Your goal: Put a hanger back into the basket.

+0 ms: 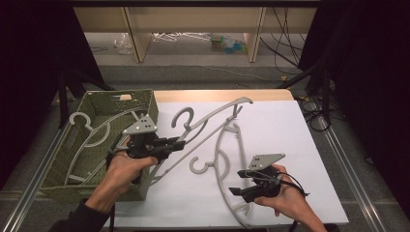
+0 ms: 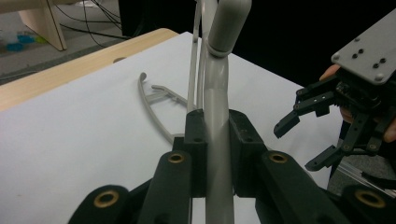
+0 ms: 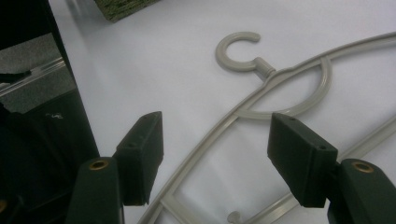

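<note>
The left gripper (image 1: 180,143) was clamped on a raised grey plastic hanger (image 1: 212,116), while the right gripper (image 1: 235,181), jaws apart, hovered above a second grey hanger (image 1: 225,164) lying lengthwise beneath it on the white tabletop (image 1: 290,159).

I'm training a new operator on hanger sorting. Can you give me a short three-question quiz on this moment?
1. True or false: the left gripper is shut on a grey hanger.
2. Where does the second hanger lie? A) in the basket B) flat on the white table cover C) on the floor
3. How do the fingers of the right gripper stand relative to that second hanger?

Key:
1. True; its fingers clamp the hanger's bar.
2. B. Another hanger rests in the green basket.
3. Open, one on each side of the hanger's arm, not pressing on it.
</note>
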Demonstrator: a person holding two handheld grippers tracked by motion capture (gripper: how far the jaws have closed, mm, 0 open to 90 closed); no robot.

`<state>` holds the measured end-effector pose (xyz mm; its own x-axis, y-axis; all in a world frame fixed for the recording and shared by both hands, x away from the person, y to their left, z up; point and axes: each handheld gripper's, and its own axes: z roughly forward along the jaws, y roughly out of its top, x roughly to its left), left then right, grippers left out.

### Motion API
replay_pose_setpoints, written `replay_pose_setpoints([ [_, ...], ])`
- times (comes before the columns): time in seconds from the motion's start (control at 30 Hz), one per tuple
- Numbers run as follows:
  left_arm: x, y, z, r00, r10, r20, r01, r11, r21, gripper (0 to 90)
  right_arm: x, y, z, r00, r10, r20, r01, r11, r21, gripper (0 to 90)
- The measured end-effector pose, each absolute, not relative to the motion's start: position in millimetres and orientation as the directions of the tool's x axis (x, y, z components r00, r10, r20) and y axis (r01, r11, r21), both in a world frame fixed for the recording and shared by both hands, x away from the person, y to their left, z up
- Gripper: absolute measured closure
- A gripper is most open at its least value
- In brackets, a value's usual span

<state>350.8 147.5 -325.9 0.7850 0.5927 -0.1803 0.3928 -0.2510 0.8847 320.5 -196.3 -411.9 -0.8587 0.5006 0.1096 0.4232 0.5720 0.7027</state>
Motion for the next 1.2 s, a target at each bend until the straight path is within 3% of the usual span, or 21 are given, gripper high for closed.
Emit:
replay_pose_setpoints([
  [0.43, 349.7, 203.8, -282.7, 0.721, 0.682, -0.122, 0.386, -0.249, 0.888, 79.2, 318.5, -194.0, -416.0, -0.867, 0.486, 0.108, 0.416, 0.587, 0.695, 36.7],
  [1.2, 377.8, 305.6, -295.4, 0.555, 0.828, -0.079, 0.42, -0.197, 0.886, 79.2, 320.1, -194.0, -419.6, -0.86, 0.498, 0.107, 0.425, 0.585, 0.691, 32.6],
])
